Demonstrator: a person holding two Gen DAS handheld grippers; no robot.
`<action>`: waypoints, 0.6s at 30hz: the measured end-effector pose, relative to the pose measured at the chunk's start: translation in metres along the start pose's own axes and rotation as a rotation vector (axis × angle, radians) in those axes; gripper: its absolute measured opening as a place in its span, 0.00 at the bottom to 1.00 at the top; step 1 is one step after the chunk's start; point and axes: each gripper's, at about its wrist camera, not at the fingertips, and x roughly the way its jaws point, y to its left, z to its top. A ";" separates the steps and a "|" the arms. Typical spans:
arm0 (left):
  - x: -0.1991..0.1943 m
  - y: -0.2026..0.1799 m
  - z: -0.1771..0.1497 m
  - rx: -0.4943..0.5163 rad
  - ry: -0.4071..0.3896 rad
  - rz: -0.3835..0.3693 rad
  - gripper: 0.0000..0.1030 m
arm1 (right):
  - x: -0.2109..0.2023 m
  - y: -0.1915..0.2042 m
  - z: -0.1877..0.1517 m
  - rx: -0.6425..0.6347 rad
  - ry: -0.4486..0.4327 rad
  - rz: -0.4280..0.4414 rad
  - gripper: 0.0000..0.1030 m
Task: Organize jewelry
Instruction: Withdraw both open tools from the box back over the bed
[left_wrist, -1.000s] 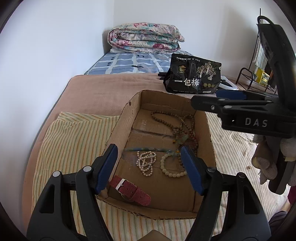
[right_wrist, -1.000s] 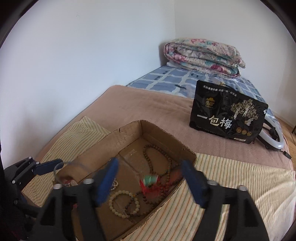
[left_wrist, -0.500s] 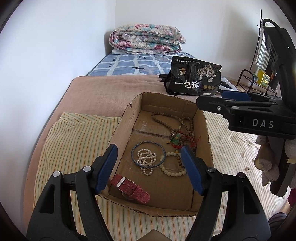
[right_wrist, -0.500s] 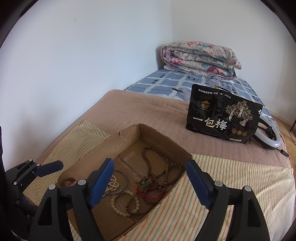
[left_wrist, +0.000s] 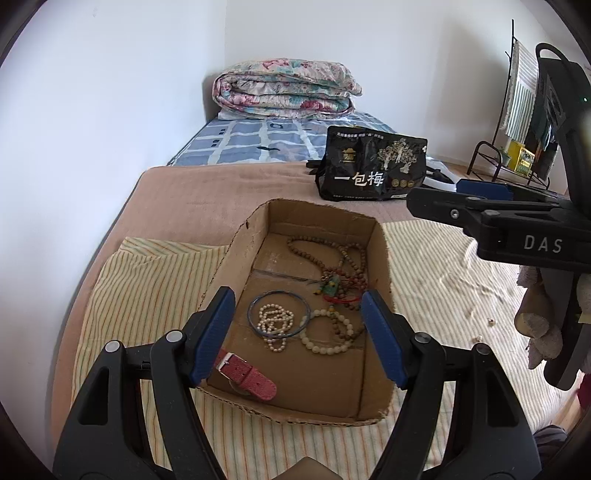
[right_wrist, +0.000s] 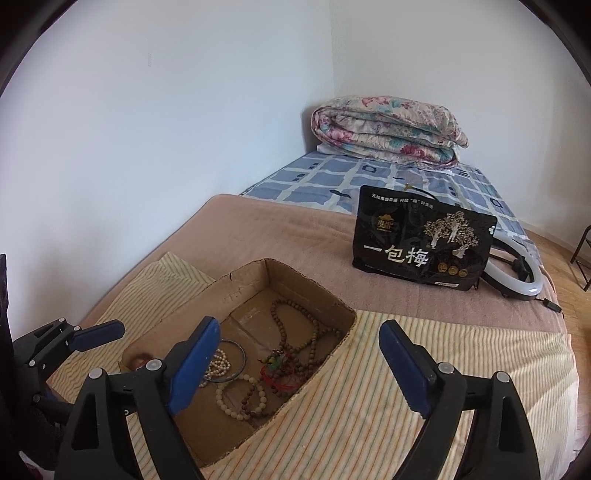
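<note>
- The left gripper (left_wrist: 299, 334) holds its blue-padded jaws apart over the near end of the shallow brown cardboard box (left_wrist: 258, 225), with nothing clamped between them.
- The right gripper (right_wrist: 299, 369) has its jaws opening wide — one pad over the box's interior, the other over the striped cloth — and they grip nothing.
- The box sits on a yellow cloth with thin orange and green stripes (left_wrist: 147, 280), spread over a plain tan blanket (left_wrist: 207, 192) on the bed.
- All the jewelry lies loose on the box floor:
- A thin dark-blue bangle (left_wrist: 253, 303) lies flat near the middle, and a coiled strand of small cream pearl-like beads (left_wrist: 275, 319) rests inside it, its lower loops spilling over the ring's near edge.
- A bracelet of larger pale green-white beads (left_wrist: 325, 341) lies just right of the bangle, touching a darker brown bead strand.
- A long string of brown wooden beads (left_wrist: 306, 251) loops across the far half — tangled at the right wall with red cord and a small green pendant (left_wrist: 330, 286).
- A red textured watch strap with a silver buckle (left_wrist: 245, 374) lies at the near left corner, partly behind the left gripper's pad.
- Beyond the box stands a black snack bag with gold trees and white characters (left_wrist: 371, 170), and a folded floral quilt (left_wrist: 284, 88) sits at the far wall.
</note>
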 end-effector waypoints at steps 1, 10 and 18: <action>-0.002 -0.002 0.000 0.003 -0.002 -0.001 0.71 | -0.003 -0.002 0.000 0.002 -0.003 -0.001 0.90; -0.019 -0.024 0.003 0.030 -0.027 -0.011 0.71 | -0.034 -0.021 -0.008 0.025 -0.028 -0.032 1.00; -0.032 -0.045 0.004 0.049 -0.042 -0.028 0.71 | -0.060 -0.038 -0.019 0.022 -0.027 -0.078 1.00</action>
